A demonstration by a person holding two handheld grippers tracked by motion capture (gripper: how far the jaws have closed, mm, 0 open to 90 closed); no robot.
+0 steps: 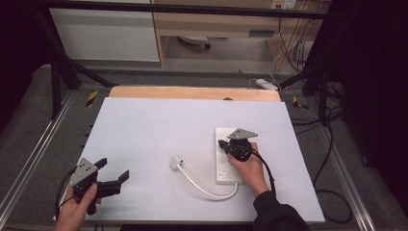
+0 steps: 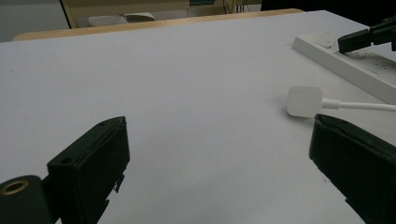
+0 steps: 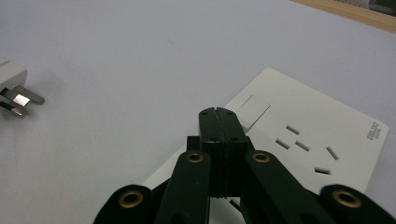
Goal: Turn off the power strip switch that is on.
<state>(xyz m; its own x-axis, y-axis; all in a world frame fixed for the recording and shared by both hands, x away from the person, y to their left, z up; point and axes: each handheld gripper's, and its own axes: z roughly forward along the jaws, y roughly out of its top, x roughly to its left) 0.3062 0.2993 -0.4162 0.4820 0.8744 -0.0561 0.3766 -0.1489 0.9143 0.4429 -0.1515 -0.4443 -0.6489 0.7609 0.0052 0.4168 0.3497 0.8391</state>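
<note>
A white power strip (image 1: 224, 169) lies flat on the right half of the table, its sockets and switch facing up (image 3: 322, 135). Its white cable (image 1: 207, 191) curves left to a white plug (image 1: 176, 161), which lies on its side with metal prongs showing (image 3: 16, 91). My right gripper (image 1: 223, 144) is shut with nothing between its jaws, its tip (image 3: 218, 113) over the strip's near edge beside the switch. Near the table's lower left, my left gripper (image 1: 114, 169) is wide open and holds nothing (image 2: 219, 140). The plug (image 2: 304, 101) lies ahead of its right jaw.
A white mat (image 1: 154, 125) covers the table, with a wooden edge (image 1: 192, 92) at the far side. Metal frame rails (image 1: 29, 154) run along both sides. Cables (image 1: 332, 192) trail on the floor at right. A shelf unit (image 1: 216, 24) stands beyond the table.
</note>
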